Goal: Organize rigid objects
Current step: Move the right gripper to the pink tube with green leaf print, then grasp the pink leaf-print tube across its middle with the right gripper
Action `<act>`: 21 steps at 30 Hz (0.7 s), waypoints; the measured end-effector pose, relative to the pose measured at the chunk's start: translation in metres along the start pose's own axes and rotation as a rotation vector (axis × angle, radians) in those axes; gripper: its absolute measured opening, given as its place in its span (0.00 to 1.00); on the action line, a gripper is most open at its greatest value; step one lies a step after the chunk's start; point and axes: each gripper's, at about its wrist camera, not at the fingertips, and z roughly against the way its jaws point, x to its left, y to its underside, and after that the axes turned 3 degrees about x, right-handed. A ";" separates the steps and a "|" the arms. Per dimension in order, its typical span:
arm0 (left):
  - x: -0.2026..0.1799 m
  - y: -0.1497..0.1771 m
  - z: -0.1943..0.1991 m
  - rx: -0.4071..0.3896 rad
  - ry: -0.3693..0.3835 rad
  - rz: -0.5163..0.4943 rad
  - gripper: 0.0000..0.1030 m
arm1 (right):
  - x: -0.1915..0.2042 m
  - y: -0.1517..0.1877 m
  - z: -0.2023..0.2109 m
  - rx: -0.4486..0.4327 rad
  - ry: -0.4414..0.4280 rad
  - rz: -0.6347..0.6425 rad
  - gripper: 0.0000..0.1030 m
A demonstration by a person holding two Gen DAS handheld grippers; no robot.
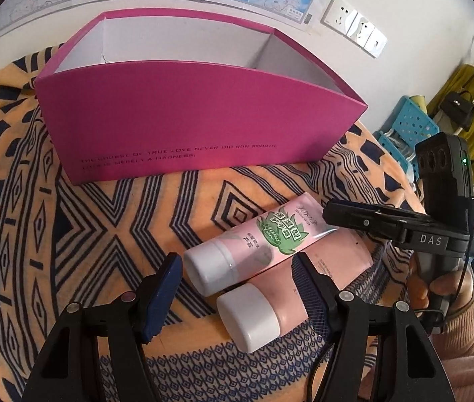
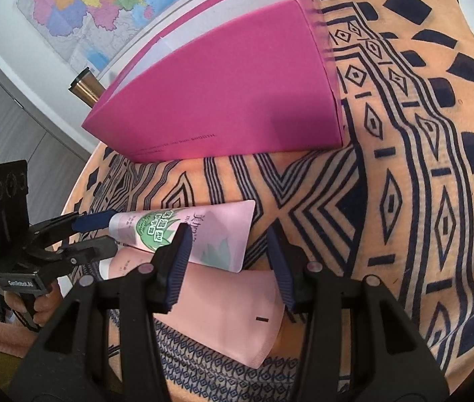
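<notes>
Tubes of pink plastic with white caps, one leaf-printed [image 1: 267,234] over one plain [image 1: 290,298], are laid crosswise before the magenta cardboard box [image 1: 183,124]; caps are flanked by the half-open, empty left gripper [image 1: 237,296]; crimped ends by the half-open, empty right gripper [image 2: 228,268].

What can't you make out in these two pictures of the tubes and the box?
- Pink box floor: both views, hidden by its front wall.
- Plain pink tube: cap unseen in right wrist view, behind a gripper finger.
- Green-leaf tube small print: too small, left wrist view.
</notes>
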 end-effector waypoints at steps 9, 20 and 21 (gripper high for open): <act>-0.003 0.002 -0.003 0.014 0.004 -0.005 0.66 | 0.001 0.000 -0.001 -0.001 0.000 0.001 0.47; 0.001 0.003 -0.003 0.030 0.021 0.000 0.52 | 0.007 -0.001 -0.006 0.005 0.002 0.019 0.47; 0.002 0.003 -0.003 0.030 0.027 0.004 0.52 | 0.008 -0.002 -0.007 0.005 0.002 0.023 0.47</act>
